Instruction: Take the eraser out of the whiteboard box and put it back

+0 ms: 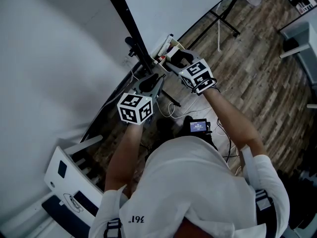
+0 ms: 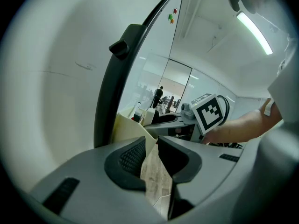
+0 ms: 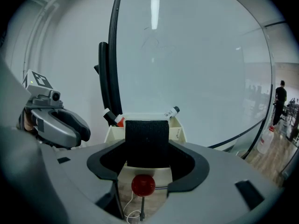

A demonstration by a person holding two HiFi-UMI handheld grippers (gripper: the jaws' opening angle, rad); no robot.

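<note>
Eraser, black, sits clamped between the jaws of the right gripper, just in front of the cream whiteboard box holding markers. The left gripper is beside it, jaws narrowly apart and empty. Whiteboard behind; wood-plank floor below.

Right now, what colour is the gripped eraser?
Black eraser; clearest in right gripper view.

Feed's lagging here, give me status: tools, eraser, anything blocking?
Right tool shut on eraser, just short of whiteboard box. Left tool open, empty, beside box. Markers at box rear; path looks clear.
</note>
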